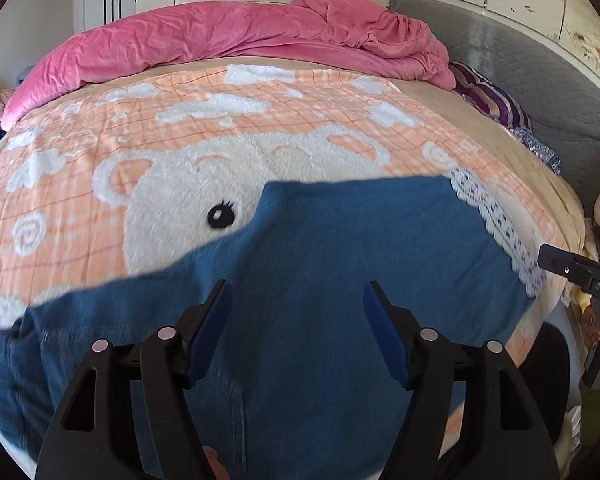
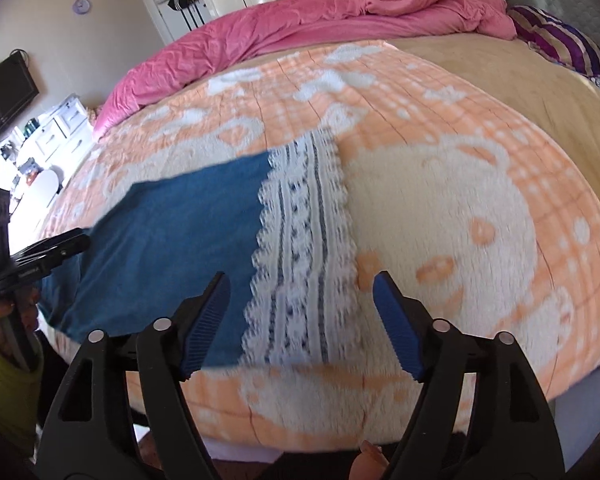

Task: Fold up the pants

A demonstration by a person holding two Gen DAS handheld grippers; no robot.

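Hardly any legible writing

On the black body of the right gripper (image 1: 580, 272), at three o'clock in the left wrist view, pale characters look like "OAS". The print on the left gripper (image 2: 32, 268), at nine o'clock in the right wrist view, is too blurred to read.

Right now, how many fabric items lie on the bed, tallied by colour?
Blue with white lace: 1, the pants
Peach and white: 1, the bear blanket
Pink: 1, the duvet
Purple striped: 1, the pillow
Total: 4
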